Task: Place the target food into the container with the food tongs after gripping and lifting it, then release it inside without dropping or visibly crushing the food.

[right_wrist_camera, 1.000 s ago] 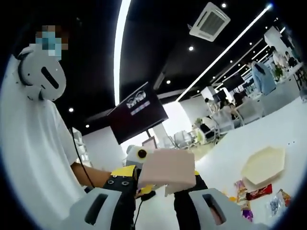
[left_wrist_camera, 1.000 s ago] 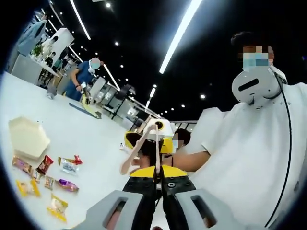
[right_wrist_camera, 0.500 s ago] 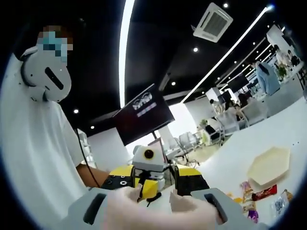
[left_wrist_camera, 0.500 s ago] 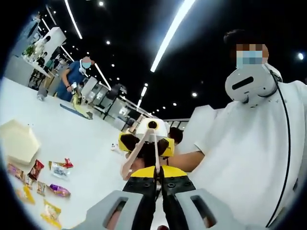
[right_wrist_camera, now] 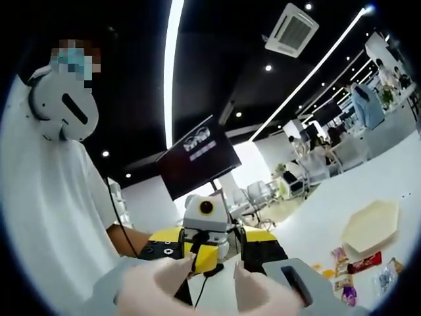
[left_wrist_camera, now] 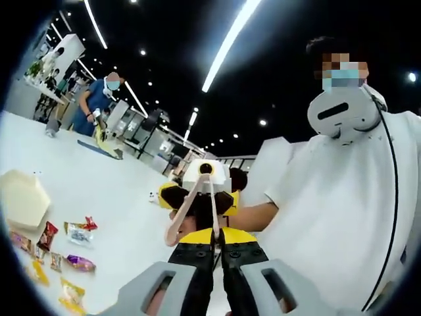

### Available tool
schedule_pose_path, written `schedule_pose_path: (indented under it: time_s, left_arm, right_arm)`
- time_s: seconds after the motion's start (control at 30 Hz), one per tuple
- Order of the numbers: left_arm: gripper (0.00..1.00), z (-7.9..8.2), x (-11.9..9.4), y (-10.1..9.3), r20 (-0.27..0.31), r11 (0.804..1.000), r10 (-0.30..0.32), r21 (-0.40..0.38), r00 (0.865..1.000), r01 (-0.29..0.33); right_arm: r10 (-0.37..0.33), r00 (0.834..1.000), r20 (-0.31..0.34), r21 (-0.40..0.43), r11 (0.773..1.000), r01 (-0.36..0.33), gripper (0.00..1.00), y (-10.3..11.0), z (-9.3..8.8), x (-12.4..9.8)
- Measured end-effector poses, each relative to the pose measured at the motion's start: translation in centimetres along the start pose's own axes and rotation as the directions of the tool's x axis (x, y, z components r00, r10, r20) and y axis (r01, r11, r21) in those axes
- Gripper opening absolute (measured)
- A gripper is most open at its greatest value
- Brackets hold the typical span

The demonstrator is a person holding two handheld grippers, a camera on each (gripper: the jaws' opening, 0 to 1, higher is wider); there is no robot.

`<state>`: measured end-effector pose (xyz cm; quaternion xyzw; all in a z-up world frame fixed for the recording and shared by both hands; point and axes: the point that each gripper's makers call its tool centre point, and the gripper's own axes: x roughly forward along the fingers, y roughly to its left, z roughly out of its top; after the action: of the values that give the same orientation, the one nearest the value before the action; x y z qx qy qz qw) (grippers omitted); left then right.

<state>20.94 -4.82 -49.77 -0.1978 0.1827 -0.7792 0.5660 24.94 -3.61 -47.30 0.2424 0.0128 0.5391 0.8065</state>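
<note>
My left gripper [left_wrist_camera: 216, 238] is shut on the handle end of pale pink food tongs [left_wrist_camera: 213, 205], held up in the air. One tong arm rises straight and the other bows out to the left. My right gripper [left_wrist_camera: 197, 192] faces them just beyond. In the right gripper view my right gripper [right_wrist_camera: 212, 236] stands open, with blurred pink shapes [right_wrist_camera: 158, 289] low across its jaws; I cannot tell what they are. The left gripper [right_wrist_camera: 204, 247] shows between the jaws. A beige hexagonal container [left_wrist_camera: 23, 197] [right_wrist_camera: 370, 227] lies on the white table beside wrapped snacks [left_wrist_camera: 77, 234] [right_wrist_camera: 358, 263].
A person in a white top [left_wrist_camera: 342, 217] with a white headset holds both grippers over the white table [left_wrist_camera: 112, 191]. Several snack packets [left_wrist_camera: 74, 289] lie near the table's edge. Another person in blue [left_wrist_camera: 99, 102] stands at a far table.
In the right gripper view a pink block that stood between the jaws has dropped to blurred shapes at the bottom. The left gripper view has shifted slightly; its grip on the tongs is unchanged.
</note>
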Motion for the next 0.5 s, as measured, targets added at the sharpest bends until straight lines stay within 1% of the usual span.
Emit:
schedule_pose_path:
  time_s: [0.1, 0.2, 0.23, 0.3, 0.37, 0.43, 0.5]
  left_arm:
    - [0.00, -0.2, 0.1, 0.1, -0.010, 0.999, 0.012, 0.035, 1.000, -0.012]
    - [0.00, -0.7, 0.2, 0.1, -0.051, 0.999, 0.017, 0.050, 0.999, -0.014]
    - [0.00, -0.5, 0.2, 0.1, -0.055, 0.999, 0.016, 0.053, 0.998, -0.013]
    - [0.00, -0.3, 0.2, 0.0, -0.053, 0.998, 0.015, 0.064, 0.999, -0.011]
    - [0.00, 0.0, 0.4, -0.1, -0.040, 0.996, 0.008, 0.086, 0.999, -0.005]
    - [0.00, 0.2, 0.5, -0.1, -0.033, 0.996, 0.006, 0.090, 0.999, -0.003]
    - [0.00, 0.1, 0.7, 0.2, -0.030, 0.994, 0.019, 0.110, 0.999, -0.016]
  right_arm:
    - [-0.006, 1.000, -0.005, 0.000, 1.000, 0.006, 0.33, -0.1, -0.1, 0.0]
    - [-0.005, 1.000, -0.023, 0.000, 1.000, 0.005, 0.33, -0.1, -0.5, -0.1]
    - [-0.004, 1.000, -0.016, 0.002, 1.000, 0.004, 0.33, 0.0, -0.5, -0.2]
    - [-0.007, 1.000, 0.005, 0.013, 1.000, 0.007, 0.32, 0.0, -0.2, -0.3]
    - [-0.013, 0.999, 0.044, 0.045, 0.999, 0.011, 0.32, -0.1, 0.4, -0.5]
    - [-0.017, 0.998, 0.055, 0.051, 0.999, 0.014, 0.32, -0.1, 0.5, -0.6]
    - [-0.040, 0.998, 0.050, 0.035, 0.999, 0.038, 0.31, -0.4, 0.5, -0.8]
